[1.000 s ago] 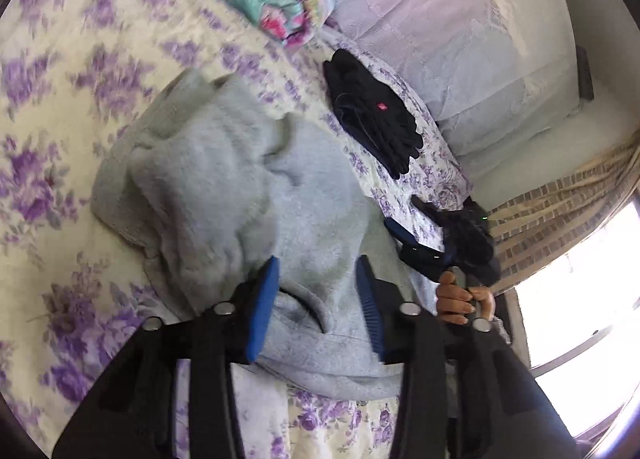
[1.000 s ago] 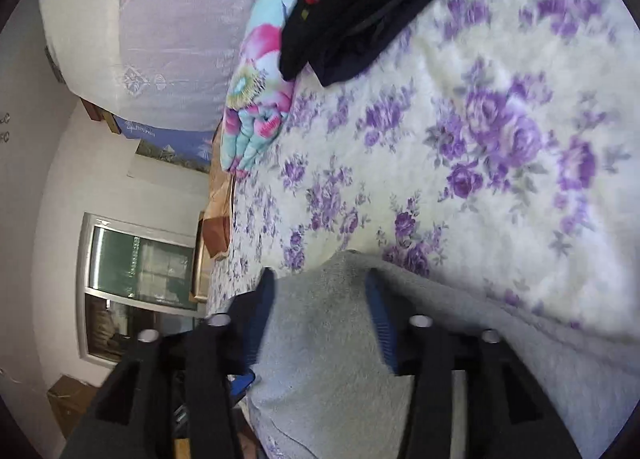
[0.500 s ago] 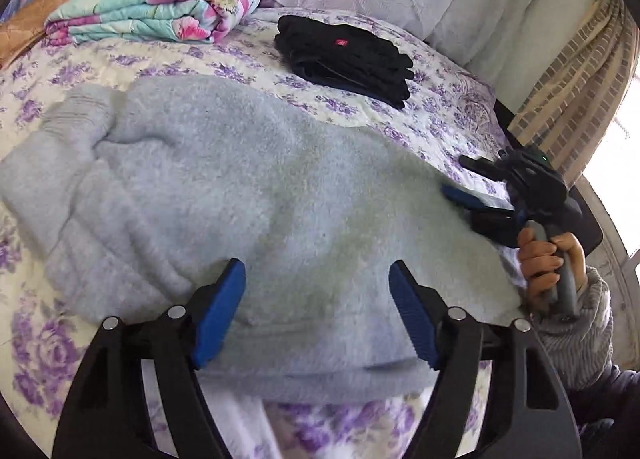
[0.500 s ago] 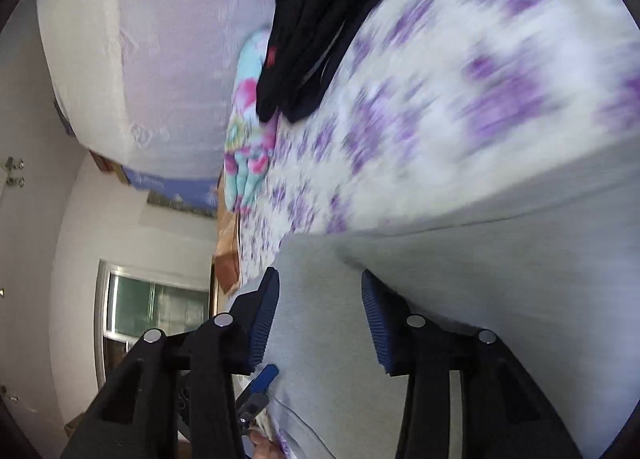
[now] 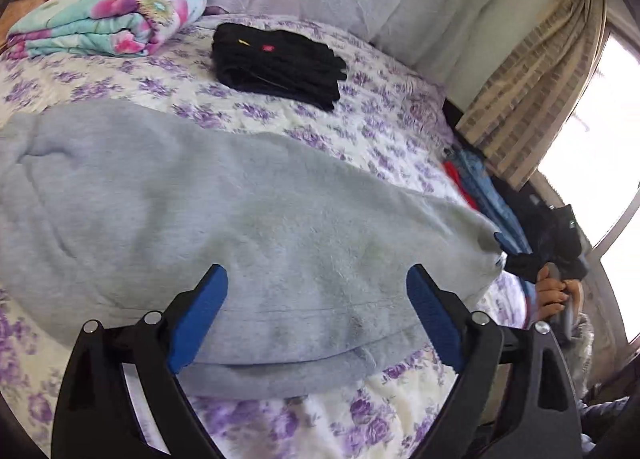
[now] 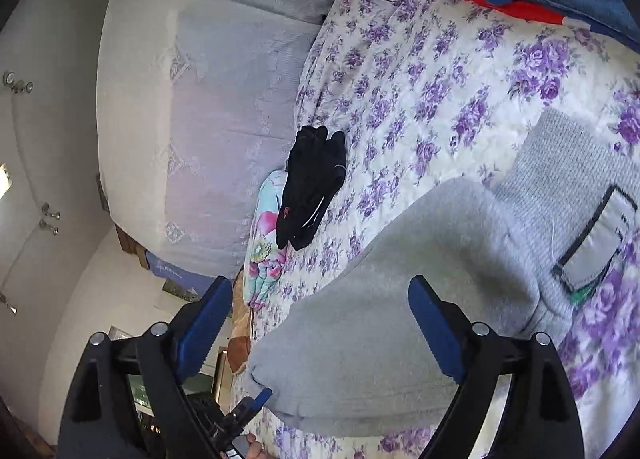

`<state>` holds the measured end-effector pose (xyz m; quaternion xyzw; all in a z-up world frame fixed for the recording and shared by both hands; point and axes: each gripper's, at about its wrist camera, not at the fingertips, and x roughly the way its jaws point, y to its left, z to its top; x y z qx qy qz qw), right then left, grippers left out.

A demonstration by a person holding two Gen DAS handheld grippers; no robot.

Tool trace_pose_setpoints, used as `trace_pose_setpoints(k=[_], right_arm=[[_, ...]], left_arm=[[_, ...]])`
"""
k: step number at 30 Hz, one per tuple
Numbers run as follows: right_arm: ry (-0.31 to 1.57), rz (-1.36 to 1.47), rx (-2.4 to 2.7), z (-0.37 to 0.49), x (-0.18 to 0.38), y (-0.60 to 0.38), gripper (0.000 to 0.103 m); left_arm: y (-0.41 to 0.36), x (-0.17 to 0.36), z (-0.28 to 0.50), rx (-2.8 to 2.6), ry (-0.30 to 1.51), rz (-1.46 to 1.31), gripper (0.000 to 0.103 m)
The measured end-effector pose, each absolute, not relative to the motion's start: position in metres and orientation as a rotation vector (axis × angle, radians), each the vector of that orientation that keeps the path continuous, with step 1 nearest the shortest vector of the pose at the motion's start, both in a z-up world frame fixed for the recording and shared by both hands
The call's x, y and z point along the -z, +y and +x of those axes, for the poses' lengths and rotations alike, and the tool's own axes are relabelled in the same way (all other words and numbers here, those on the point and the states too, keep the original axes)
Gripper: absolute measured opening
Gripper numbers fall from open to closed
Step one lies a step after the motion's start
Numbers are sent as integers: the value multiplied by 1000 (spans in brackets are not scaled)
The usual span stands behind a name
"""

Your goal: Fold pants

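Grey pants [image 5: 240, 227] spread flat across the bedspread [image 5: 384, 127], ahead of and beneath both sets of jaws, lying doubled over lengthwise by the look of the rounded near edge. Left gripper [image 5: 316, 319] gaping wide, just opened, nothing pinched; cloth lying under the gap only. Right gripper [image 6: 320, 327] likewise just opened wide, gripping nothing, above the pants' end with waistband and label off to its right. Judged partway done: first fold laid and released, cross folds into a compact stack like the black pile [image 5: 276, 63] beyond the jaws yet to do.
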<state>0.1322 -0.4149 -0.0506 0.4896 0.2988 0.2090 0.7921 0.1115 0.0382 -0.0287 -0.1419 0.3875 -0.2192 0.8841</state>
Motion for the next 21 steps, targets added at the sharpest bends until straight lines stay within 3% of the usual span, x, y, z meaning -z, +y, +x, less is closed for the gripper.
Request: trace_pose_setpoints(k=[1,2,3,4,5,9,15,21], right_arm=[[663,1071,-367,132,66,-424,90],[653,1091,-319,130,75,-440,83],[644,1144,-344,128,86,-451,62],[641,1193,-368,123,91,-457,56],[620,1244,-401,115,94,-464,55],[553,1143,-327,72,66,-481,86],[578,1114,-196,47,73,-493,87],[641,1061,-93,82,80,-479,87]], left_arm=[[31,38,117,423,841,-262,89],[28,50,122,372,881,-233,88],[27,59,125,360,907,-222,86],[28,63,124,366,898,-206,83],[28,62,118,365,879,-184,82],[33,47,111,349,879,-215,82],[6,28,122,456,865,-281,84],[-44,37,135,488,938,-253,84]])
